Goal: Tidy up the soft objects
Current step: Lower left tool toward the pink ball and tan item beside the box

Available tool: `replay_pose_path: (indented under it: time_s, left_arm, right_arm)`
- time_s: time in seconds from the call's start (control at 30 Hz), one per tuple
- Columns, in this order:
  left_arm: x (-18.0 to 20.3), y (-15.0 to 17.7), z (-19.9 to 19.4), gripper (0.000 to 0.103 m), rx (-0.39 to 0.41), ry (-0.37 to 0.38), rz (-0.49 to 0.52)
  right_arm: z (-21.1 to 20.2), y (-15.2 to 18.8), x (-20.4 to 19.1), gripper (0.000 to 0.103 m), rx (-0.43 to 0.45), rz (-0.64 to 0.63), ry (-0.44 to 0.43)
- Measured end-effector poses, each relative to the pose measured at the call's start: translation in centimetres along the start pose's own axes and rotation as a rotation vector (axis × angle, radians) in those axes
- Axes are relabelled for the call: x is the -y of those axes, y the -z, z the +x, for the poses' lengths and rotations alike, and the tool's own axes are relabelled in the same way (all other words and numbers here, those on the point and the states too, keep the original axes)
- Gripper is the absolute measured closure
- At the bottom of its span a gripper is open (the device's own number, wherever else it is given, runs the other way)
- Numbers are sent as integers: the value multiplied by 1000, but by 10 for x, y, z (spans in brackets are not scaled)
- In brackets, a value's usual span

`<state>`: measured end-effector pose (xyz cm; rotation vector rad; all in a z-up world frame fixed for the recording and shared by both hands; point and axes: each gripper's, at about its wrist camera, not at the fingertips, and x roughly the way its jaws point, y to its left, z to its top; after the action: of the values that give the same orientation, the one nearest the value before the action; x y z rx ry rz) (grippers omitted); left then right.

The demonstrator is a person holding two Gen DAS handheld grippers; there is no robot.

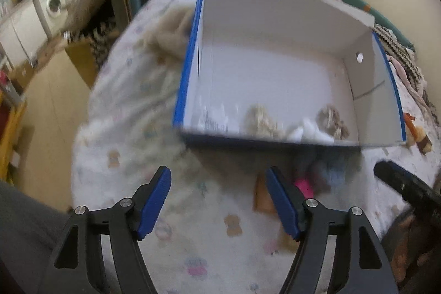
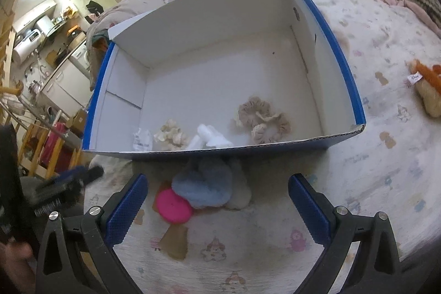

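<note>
Both grippers hang over the printed bedsheet [image 2: 366, 156], jaws spread wide, nothing between them. The right gripper [image 2: 217, 207] fills the bottom of its frame, and just above its blue fingers [image 2: 126, 210] sits a small heap: a fluffy light-blue plush [image 2: 204, 183] overlapping a hot-pink round pad [image 2: 173, 207], with a tan scrap [image 2: 175, 241] below. Centre frame, the blue-edged cardboard box [image 2: 341, 57] stands open. Along its near wall lie a beige scrunchie [image 2: 261, 119], a white soft piece [image 2: 210, 138], a cream scrunchie [image 2: 171, 134] and a crumpled paper slip [image 2: 142, 141]. At right edge, an orange-and-tan plush toy [image 2: 428, 86] rests apart. The left gripper [image 1: 217, 200] view is blurred; same box [image 1: 190, 57] upper centre.
</note>
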<state>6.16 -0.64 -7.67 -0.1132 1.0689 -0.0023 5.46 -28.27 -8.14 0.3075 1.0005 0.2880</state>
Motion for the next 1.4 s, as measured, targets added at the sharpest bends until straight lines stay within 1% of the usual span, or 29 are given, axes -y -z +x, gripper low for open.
replay_pose_path:
  time_s: [0.07, 0.13, 0.27, 0.37, 0.43, 0.5, 0.53, 0.6, 0.63, 0.7, 0.77, 0.8, 0.83, 0.87, 0.9, 0.93, 0.97, 1.03, 1.17, 1.33, 1.4]
  left_arm:
    - [3, 8, 11, 34, -53, 4, 5]
    - [11, 13, 21, 34, -102, 13, 34]
    - [35, 24, 36, 34, -183, 114, 98]
    - [56, 33, 47, 34, -232, 156, 154]
    - [68, 39, 53, 34, -248, 156, 201]
    - [79, 45, 57, 34, -233, 115, 257]
    - [83, 47, 60, 34, -235, 107, 274]
    - [85, 49, 66, 36, -260, 126, 275]
    - [84, 50, 68, 37, -270, 132, 269]
    - [83, 52, 72, 43, -287, 132, 262]
    - [84, 54, 75, 55, -306, 135, 272]
    - [86, 55, 76, 58, -310, 134, 280]
    - [88, 56, 76, 67, -310, 134, 293]
    - [90, 57, 76, 80, -312, 144, 310]
    - [92, 58, 75, 85, -315, 152, 323]
    - [95, 60, 74, 88, -311, 150, 338]
    - [97, 61, 71, 93, -300, 143, 358]
    - [98, 64, 67, 95, -285, 135, 379]
    - [89, 65, 56, 95, -275, 123, 361]
    - [61, 49, 27, 95, -220, 99, 273]
    - [47, 37, 17, 95, -198, 68, 228]
  right_arm:
    - [2, 0, 0, 0, -7, 1, 8]
    - [6, 0, 0, 0, -18, 1, 22]
    - [9, 1, 6, 0, -35, 17, 52]
    - [8, 1, 14, 0, -40, 52, 53]
    - [7, 1, 18, 0, -38, 77, 50]
    - [7, 1, 23, 0, -39, 100, 48]
    - [8, 0, 24, 0, -40, 107, 49]
    - [9, 0, 25, 0, -43, 112, 51]
    - [10, 0, 25, 0, -45, 110, 54]
    - [11, 1, 23, 0, -48, 104, 60]
    - [13, 1, 23, 0, -53, 99, 66]
    - [14, 2, 23, 0, -56, 98, 68]
    - [14, 2, 23, 0, -57, 98, 68]
    - [14, 2, 23, 0, -57, 97, 68]
    - [14, 2, 23, 0, -56, 95, 69]
    - [14, 2, 23, 0, -54, 94, 71]
    - [14, 2, 22, 0, -53, 92, 72]
    - [14, 2, 22, 0, -53, 91, 72]
    - [14, 2, 22, 0, -52, 89, 73]
    - [13, 3, 22, 0, -51, 87, 71]
    - [13, 4, 21, 0, -52, 87, 70]
